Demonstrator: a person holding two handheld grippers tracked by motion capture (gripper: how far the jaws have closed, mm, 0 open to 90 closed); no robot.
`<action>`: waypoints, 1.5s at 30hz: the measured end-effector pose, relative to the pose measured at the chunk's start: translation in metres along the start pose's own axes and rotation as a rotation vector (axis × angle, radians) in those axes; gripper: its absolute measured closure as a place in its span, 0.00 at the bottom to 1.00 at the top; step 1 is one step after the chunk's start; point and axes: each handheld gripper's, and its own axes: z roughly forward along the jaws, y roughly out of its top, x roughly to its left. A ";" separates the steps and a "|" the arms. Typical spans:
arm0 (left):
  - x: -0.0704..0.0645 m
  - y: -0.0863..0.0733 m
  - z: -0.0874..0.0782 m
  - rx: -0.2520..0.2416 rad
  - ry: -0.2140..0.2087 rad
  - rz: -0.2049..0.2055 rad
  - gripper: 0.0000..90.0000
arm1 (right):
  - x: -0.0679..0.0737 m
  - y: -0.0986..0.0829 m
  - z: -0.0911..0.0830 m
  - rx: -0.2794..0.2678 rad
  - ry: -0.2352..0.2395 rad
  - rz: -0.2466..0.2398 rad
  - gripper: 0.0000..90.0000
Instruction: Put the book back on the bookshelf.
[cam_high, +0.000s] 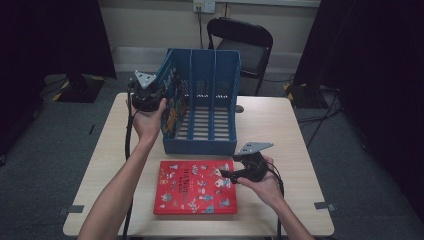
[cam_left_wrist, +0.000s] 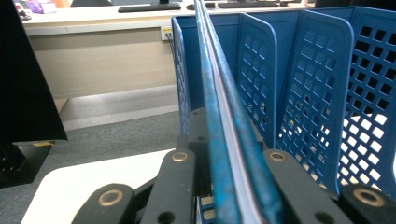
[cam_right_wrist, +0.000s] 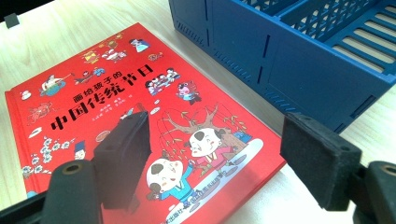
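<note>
Blue book (cam_left_wrist: 224, 140) clamped in left gripper (cam_left_wrist: 229, 186); right gripper (cam_right_wrist: 215, 154) open over red book (cam_right_wrist: 93, 107); two books.

file rack (cam_high: 210, 85): showing blue all over, walls perforated in a grid, base slatted
blue book (cam_high: 172, 102): showing a blue cover with small coloured figures
red picture book (cam_high: 196, 187): glowing red, black title characters, cartoon children toward 5 o'clock
table (cam_high: 280, 130): showing pale wood grain
folding chair (cam_high: 245, 42): looking black
gripper pads (cam_right_wrist: 123, 154): showing matte black
</note>
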 end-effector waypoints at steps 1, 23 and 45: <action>0.000 0.000 0.000 -0.003 0.002 -0.004 0.90 | 0.000 0.000 0.000 0.000 0.000 0.000 0.27; 0.021 -0.028 -0.013 0.019 -0.135 -0.077 0.74 | 0.002 -0.001 0.005 0.033 -0.003 -0.016 0.26; 0.032 -0.096 -0.030 0.122 -0.332 -0.060 0.81 | 0.003 -0.001 0.010 0.052 0.006 -0.014 0.25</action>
